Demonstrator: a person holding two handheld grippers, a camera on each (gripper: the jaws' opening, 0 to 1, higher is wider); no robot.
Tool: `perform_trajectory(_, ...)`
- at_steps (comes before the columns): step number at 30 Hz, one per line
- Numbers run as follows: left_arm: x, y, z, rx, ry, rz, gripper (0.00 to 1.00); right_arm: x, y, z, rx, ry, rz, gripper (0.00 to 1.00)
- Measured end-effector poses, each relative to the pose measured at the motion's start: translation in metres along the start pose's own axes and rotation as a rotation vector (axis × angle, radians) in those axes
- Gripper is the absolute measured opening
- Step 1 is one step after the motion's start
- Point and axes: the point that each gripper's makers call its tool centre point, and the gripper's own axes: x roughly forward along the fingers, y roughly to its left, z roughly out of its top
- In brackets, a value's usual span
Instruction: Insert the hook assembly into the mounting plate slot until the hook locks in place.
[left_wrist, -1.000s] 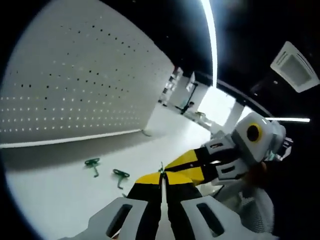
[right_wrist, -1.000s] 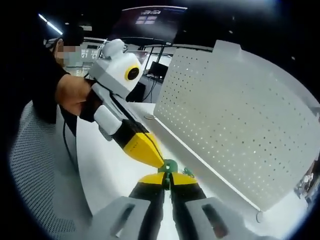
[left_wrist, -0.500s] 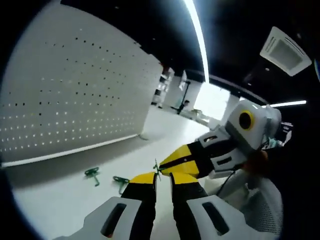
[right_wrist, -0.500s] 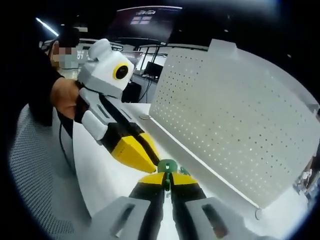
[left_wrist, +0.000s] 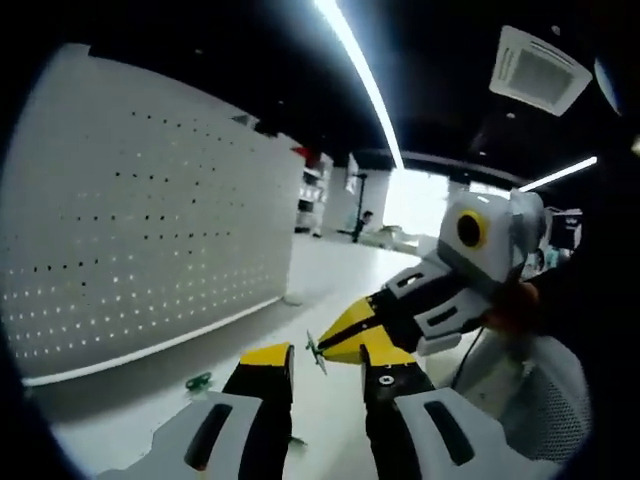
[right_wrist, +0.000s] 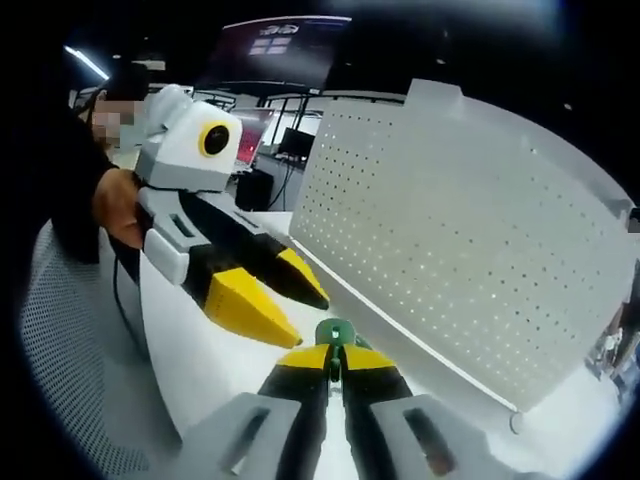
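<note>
I see the green hook assembly (right_wrist: 334, 332) pinched at the tips of my right hand-held gripper (right_wrist: 335, 352), whose yellow-tipped jaws are closed tight on it above the white counter (right_wrist: 200, 345); in the left gripper view the same hook (left_wrist: 316, 351) shows as a small green piece at that gripper's nose (left_wrist: 352, 338). My left hand-held gripper (left_wrist: 317, 362) has its jaws spread apart with nothing between them, and in the right gripper view it (right_wrist: 275, 303) sits just left of the hook, close but not touching it, with a hand (right_wrist: 117, 205) wrapped around its body. The white perforated mounting plate (right_wrist: 470, 250) stands upright on the counter to the right of the held hook, near it but apart. In the left gripper view the plate (left_wrist: 140, 230) rises on the left, and one spare green hook (left_wrist: 199, 381) lies on the counter near its base.
</note>
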Motion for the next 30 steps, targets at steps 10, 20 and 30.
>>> perform_trajectory(10,-0.005,0.013,0.013,0.077,-0.056,0.068,0.48,-0.001,-0.006,0.000,0.029,-0.007,-0.022,0.01)
perform_trajectory(20,-0.010,0.021,0.026,0.150,-0.084,0.125,0.57,-0.005,-0.020,0.001,0.082,-0.027,-0.074,0.01)
perform_trajectory(30,-0.020,0.033,0.038,0.161,-0.118,0.175,0.59,-0.011,-0.034,0.009,0.129,-0.053,-0.129,0.01)
